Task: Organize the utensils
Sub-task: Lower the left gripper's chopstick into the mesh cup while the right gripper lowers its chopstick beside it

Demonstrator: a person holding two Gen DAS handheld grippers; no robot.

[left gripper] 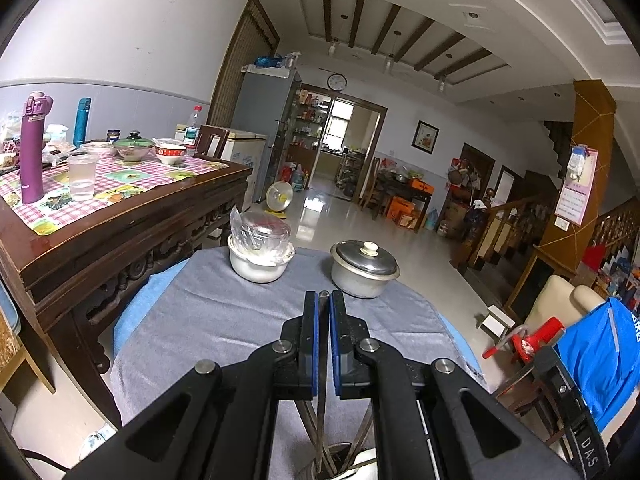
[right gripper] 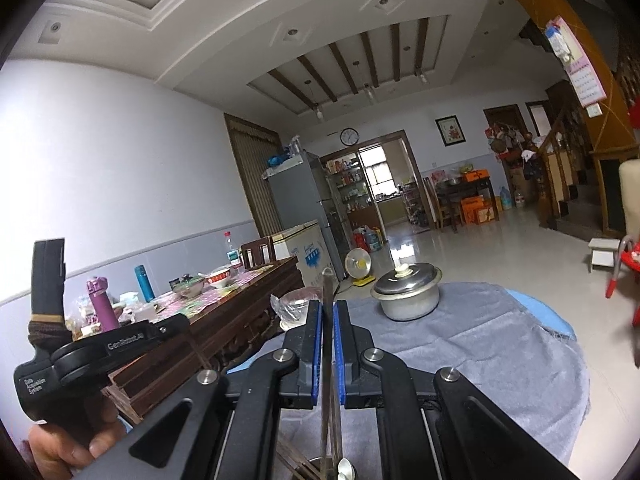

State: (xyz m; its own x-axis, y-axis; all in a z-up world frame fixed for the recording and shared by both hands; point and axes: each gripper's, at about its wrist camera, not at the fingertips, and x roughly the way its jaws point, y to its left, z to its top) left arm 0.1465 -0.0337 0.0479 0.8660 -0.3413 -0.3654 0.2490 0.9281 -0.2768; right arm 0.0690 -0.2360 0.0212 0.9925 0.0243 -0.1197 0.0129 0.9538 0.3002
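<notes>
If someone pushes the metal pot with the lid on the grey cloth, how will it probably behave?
The metal pot looks thin-walled, so it is probably light for its size. It is wide and low, so it should slide or drag the grey cloth into wrinkles rather than tip. Its lid seems to sit loose, so it may rattle or shift.

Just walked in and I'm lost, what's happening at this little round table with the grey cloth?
A person is sorting utensils with a handheld gripper in each hand. The right gripper is shut on a thin upright metal utensil, above a metal holder with more utensils. The left gripper is shut, and nothing shows between its tips. On the grey cloth stand a lidded aluminium pot and a white pot covered in clear plastic, both untouched.
</notes>
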